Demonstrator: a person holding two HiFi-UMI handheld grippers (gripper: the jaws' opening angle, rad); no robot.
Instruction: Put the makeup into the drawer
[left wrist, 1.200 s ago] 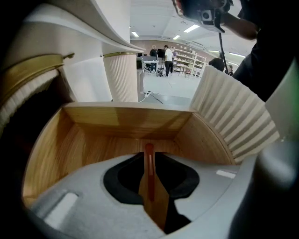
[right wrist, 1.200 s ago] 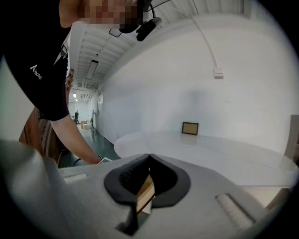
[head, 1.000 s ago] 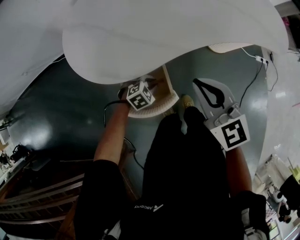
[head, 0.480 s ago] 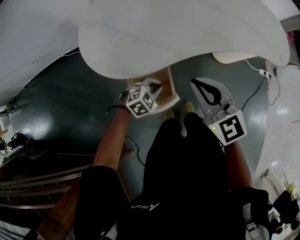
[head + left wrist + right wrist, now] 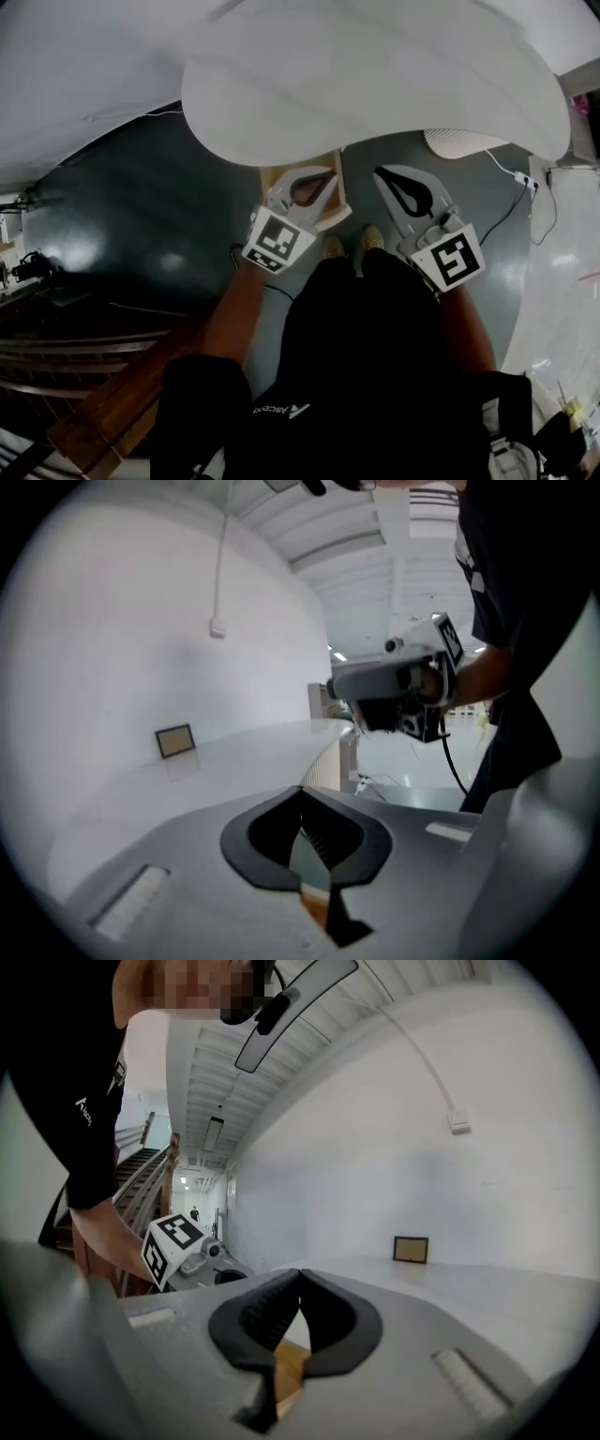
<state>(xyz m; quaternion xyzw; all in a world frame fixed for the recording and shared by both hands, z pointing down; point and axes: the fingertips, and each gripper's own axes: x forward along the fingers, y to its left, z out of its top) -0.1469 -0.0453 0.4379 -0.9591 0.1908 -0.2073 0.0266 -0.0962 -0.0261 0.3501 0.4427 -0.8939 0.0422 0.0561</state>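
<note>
Left gripper (image 5: 301, 791): jaws have just been closing and are seen tip to tip, nothing between. Right gripper (image 5: 300, 1275): jaws likewise met, empty. A wooden drawer (image 5: 278, 178) is seen just below the left jaws, far end hidden under the white table (image 5: 234, 752); axis undetermined. Makeup not located.

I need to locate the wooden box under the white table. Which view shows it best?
Head view: the wooden box shows from above, partly behind the left hand-held gripper. Both gripper views show only a wood sliver behind shut jaws.
</note>
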